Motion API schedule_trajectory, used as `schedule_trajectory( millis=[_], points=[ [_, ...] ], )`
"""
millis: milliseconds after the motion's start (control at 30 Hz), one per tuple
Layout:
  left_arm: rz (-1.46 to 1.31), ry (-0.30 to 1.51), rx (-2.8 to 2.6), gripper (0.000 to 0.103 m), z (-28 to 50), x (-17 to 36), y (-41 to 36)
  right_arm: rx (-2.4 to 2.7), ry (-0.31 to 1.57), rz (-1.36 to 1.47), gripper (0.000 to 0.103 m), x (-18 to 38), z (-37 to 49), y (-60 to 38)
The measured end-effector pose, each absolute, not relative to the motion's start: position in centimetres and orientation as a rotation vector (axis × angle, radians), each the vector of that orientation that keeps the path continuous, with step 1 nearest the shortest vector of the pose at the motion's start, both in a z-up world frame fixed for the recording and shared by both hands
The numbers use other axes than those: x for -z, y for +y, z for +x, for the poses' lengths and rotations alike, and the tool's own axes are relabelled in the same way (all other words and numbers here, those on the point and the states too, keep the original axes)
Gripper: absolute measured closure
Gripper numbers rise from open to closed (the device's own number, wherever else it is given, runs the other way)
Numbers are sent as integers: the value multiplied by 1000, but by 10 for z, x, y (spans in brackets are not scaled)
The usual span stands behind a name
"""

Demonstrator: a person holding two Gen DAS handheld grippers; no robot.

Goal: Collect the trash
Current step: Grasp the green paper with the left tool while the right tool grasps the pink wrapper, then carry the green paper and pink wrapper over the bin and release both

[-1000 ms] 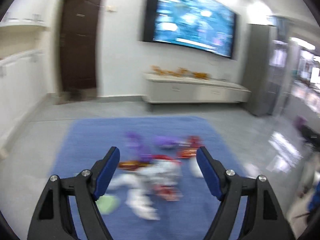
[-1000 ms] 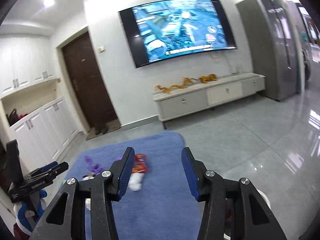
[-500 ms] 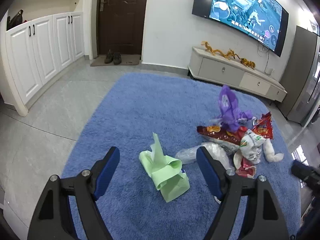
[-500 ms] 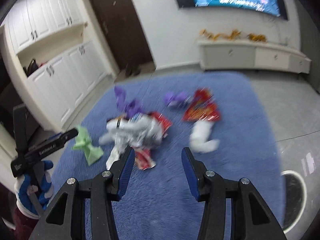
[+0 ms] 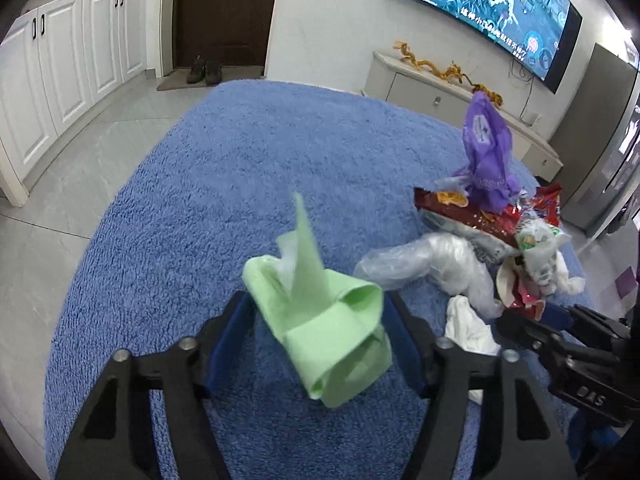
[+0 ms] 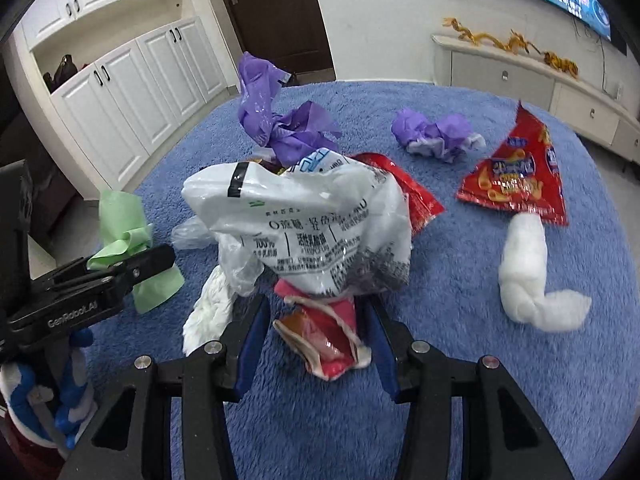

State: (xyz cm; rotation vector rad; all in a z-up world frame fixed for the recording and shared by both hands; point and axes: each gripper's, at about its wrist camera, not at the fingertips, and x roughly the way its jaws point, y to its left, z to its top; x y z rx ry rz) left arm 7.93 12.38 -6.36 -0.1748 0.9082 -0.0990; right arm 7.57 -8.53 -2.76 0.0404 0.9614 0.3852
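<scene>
Left wrist view, left claw (image 5: 316, 344) spread around green wrapper (image 5: 324, 320) on blue rug (image 5: 200, 200), right claw (image 6: 316, 344) spread around red packet (image 6: 324, 340) under white bag (image 6: 312, 232), rug's middle.

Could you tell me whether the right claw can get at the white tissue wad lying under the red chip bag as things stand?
Probably yes: the white tissue wad lies uncovered on the rug, to the right of the right claw.

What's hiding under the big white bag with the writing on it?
Under the white bag, a red and pink wrapper pokes out between the right gripper's fingers. A dark red snack bag shows behind it. Anything deeper under the bag is covered.
</scene>
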Motion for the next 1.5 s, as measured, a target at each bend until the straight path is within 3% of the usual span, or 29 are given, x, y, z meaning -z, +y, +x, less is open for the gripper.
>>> schedule_trajectory(
  millis=[300,600,1233,1500],
  points=[
    [-198,862,137,62,53,54,122,-494,998,77,70,23,47,-92],
    [-187,814,160,70,21,36,115,-533,986,119,71,12,-1,-119],
    [-162,678,418,72,-20,-51,30,-376,707,255,71,-70,-75,-226],
    [-75,687,613,72,-3,-76,-78,-94,635,353,71,-74,-97,-335]
  ],
)
